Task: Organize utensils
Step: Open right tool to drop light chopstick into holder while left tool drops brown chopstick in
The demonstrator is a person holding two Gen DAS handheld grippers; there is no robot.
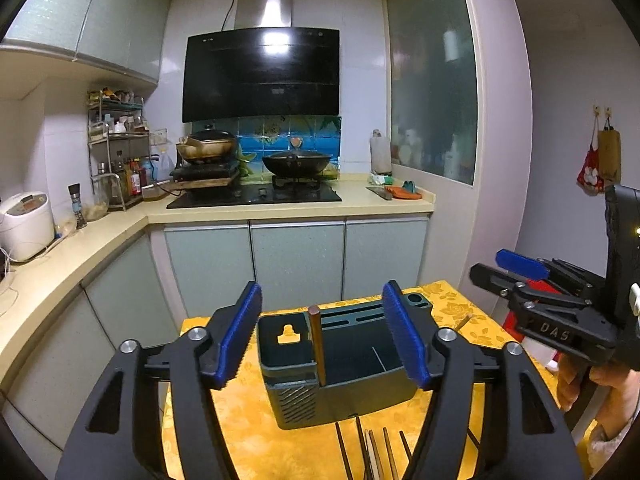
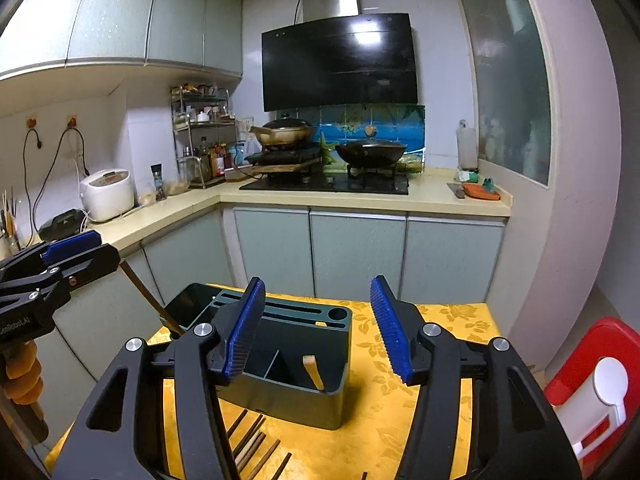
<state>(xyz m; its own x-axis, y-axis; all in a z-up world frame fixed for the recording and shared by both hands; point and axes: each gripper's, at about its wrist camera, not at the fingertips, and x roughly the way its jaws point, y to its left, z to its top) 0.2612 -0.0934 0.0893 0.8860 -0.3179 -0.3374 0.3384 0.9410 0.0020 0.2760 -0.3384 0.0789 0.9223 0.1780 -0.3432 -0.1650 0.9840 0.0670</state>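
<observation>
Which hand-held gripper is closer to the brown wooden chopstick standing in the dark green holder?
Left. The left hand-held gripper frames the brown wooden chopstick between open jaws; the right hand-held gripper hangs to its right.

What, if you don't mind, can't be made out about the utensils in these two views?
1. Loose chopsticks: both views, cut off by the bottom edge; count unclear.
2. Upright chopstick: left wrist view, lower end hidden behind the holder wall.
3. Spice rack bottles: both views, labels too small.
</observation>
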